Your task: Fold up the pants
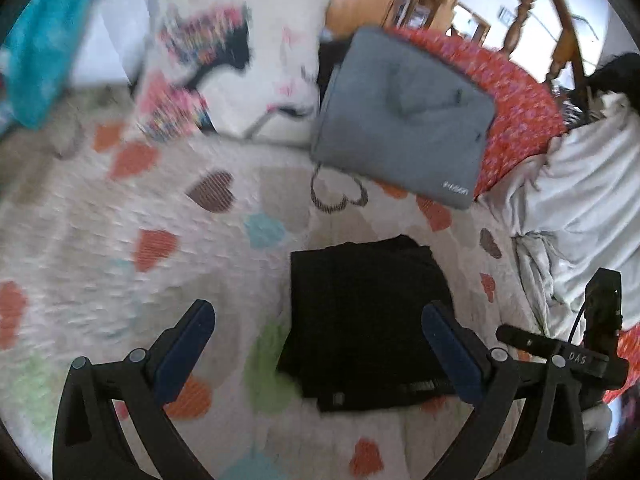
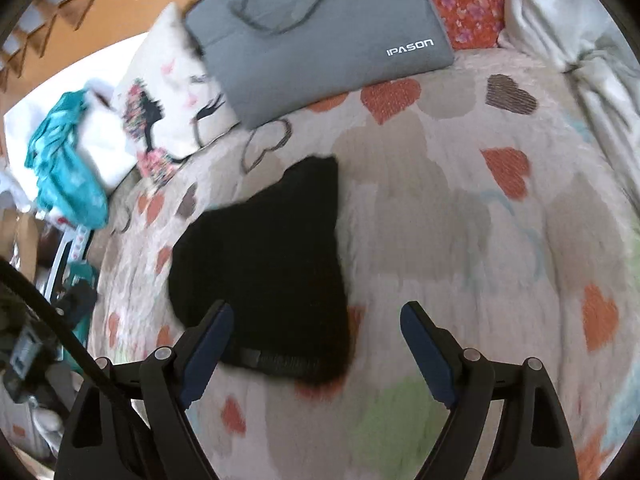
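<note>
pants (image 1: 366,320): folded black bundle on heart-print bedspread (image 1: 100,248) | left gripper (image 1: 318,350), right gripper (image 2: 316,350): both wide apart, empty, above it | likely soft, light, limp; best pinched at waistband edge

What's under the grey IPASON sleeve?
The grey sleeve rests on the heart-print quilt, its far edge over the red floral fabric and a corner over the printed pillow. Anything beneath it is hidden.
</note>
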`<state>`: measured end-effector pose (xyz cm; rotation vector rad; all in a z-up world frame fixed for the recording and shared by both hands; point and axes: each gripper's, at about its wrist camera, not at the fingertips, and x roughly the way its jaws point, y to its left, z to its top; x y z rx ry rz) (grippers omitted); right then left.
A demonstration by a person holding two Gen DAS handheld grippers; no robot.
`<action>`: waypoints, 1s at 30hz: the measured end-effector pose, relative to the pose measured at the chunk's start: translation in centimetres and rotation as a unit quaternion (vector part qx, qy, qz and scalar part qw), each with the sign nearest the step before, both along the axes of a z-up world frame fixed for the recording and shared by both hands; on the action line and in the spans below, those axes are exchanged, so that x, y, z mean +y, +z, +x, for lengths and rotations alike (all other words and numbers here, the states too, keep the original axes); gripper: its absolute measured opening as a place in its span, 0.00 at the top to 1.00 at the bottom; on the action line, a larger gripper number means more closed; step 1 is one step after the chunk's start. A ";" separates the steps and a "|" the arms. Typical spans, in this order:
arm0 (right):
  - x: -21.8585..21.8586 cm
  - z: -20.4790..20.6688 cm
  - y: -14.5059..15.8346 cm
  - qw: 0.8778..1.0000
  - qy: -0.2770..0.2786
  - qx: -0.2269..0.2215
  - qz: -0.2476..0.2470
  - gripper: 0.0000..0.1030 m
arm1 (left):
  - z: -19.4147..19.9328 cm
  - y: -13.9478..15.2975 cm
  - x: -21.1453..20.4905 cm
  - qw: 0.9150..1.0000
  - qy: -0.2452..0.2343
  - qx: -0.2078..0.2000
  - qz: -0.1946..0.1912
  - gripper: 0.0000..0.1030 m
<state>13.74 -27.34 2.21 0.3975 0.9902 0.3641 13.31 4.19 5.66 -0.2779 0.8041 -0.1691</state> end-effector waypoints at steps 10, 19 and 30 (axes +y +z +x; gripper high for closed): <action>4.3 10.7 -5.7 0.995 0.071 0.049 0.046 0.12 | 11.4 -9.6 -2.6 0.989 -0.085 0.102 -0.063 0.00; 7.2 10.9 -2.9 0.993 0.116 -0.007 0.026 0.74 | 12.5 -8.8 -4.0 0.980 -0.123 0.105 -0.113 0.46; 5.8 15.1 -4.3 1.000 0.021 -0.021 -0.007 0.47 | 16.7 -10.1 -0.6 0.972 -0.064 0.136 -0.181 0.37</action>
